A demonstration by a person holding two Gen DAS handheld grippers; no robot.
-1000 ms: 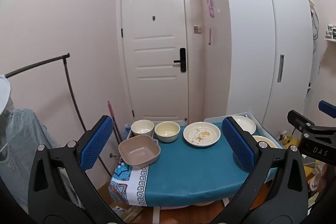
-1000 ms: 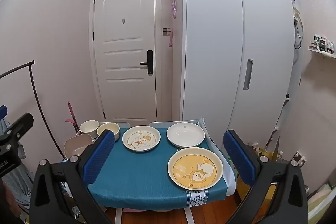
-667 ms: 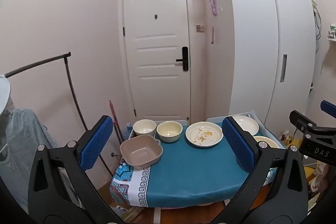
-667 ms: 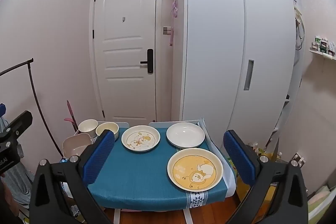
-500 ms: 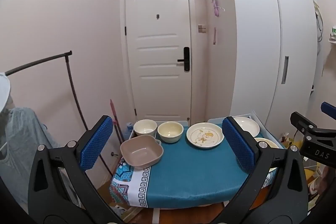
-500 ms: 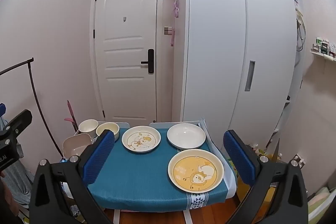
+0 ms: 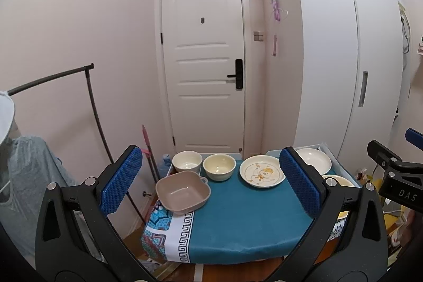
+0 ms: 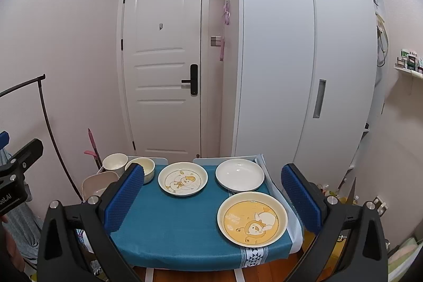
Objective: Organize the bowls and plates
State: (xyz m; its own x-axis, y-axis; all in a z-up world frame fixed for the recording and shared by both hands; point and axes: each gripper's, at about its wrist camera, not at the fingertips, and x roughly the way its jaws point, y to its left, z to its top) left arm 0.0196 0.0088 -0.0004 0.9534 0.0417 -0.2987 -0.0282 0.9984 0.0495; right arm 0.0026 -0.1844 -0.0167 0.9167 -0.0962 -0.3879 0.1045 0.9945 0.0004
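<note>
A small table covered with a teal cloth stands in front of a white door and a white wardrobe. Both grippers are held above the near edge of the table, clear of all dishes.

Left side: a black clothes rail stands against the wall. The left gripper has its jaws spread wide apart and holds nothing. In the left wrist view its blue pads frame the dishes on the left half of the table.

Dish layout, left to right:
- Square taupe bowl, at the front left corner, overhanging the patterned end of the cloth.
- White round bowl, at the back left, just behind the taupe bowl.
- Cream round bowl, just beside the white bowl, on its right.
- White plate with a cartoon figure, at the back centre, near the cream bowl.
- Plain white plate, at the back right, just beside the cartoon plate.
- Yellow plate with a bear print, at the front right, directly in front of the plain white plate and nearly touching it.

All dishes rest upright and separate; none is stacked.

Right side: the right gripper also has its jaws spread wide apart and holds nothing. Its pads frame the three plates.
</note>
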